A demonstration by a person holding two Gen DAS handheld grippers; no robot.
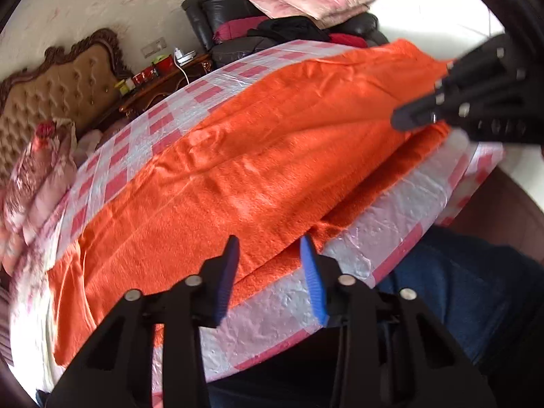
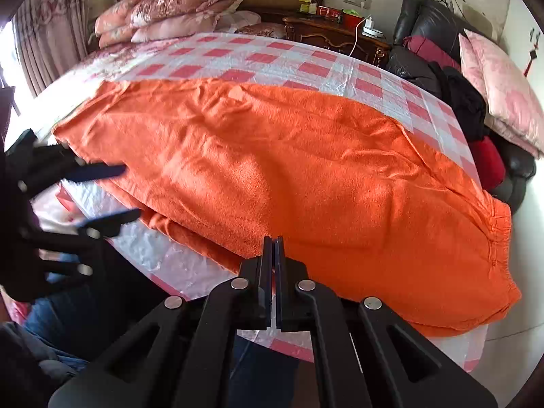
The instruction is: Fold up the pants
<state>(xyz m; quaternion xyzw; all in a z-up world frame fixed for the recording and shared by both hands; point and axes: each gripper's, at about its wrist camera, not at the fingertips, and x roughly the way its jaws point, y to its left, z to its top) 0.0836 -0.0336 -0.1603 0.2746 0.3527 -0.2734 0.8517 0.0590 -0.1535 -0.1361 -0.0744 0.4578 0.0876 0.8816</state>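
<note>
The left claw (image 1: 270,248) stood open at 6 o'clock of the orange pants (image 2: 289,183), while the right claw (image 2: 273,248) was closed, holding nothing.

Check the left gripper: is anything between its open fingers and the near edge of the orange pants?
Nothing visible. The left gripper is open just short of the orange pants, with only bare checkered sheet beneath it.

orange fleecy pants (image 2: 289,176), folded lengthwise with one leg seemingly atop the other, lying flat and stretched out, elastic waistband gathered at right end
</note>
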